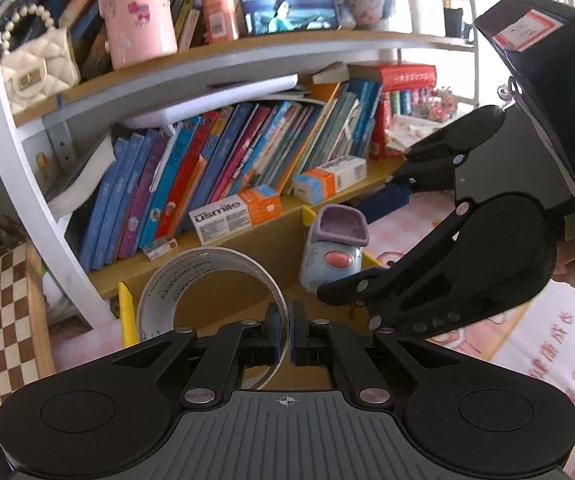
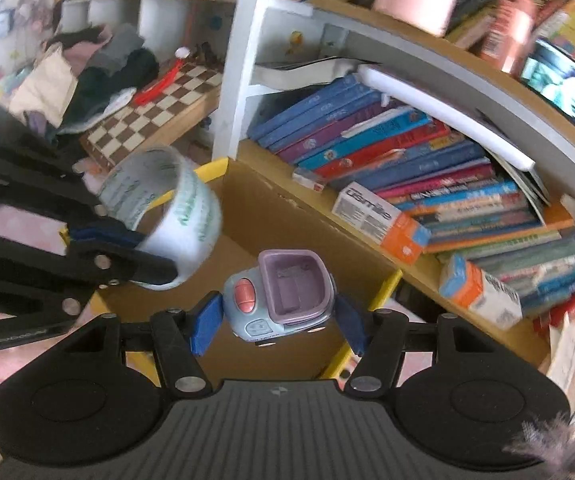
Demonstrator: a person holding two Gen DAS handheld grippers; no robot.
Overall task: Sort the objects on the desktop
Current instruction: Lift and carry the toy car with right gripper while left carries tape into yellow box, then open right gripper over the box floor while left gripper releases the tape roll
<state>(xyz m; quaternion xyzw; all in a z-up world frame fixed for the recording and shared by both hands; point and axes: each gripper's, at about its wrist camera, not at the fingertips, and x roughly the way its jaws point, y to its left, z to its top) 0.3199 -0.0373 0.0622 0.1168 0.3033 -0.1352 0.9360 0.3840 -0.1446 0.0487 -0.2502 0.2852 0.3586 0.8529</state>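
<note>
the tape roll [image 1: 211,292] is pinched by its wall in the left tongs [image 1: 283,334], the toy car [image 2: 279,296] sits between the right tongs [image 2: 277,320], seemingly gripped, both over the cardboard box [image 2: 271,208] below the bookshelf [image 1: 247,52]; lowering and letting go looks due next.

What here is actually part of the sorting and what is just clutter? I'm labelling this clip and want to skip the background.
In the job:
- tape roll, pinched by the left gripper
- blue toy car, between the right gripper fingers
- cardboard box below both

Just lying about:
- shelf books
- usmile carton
- chessboard
- pink bottle
- quilted purse
</note>
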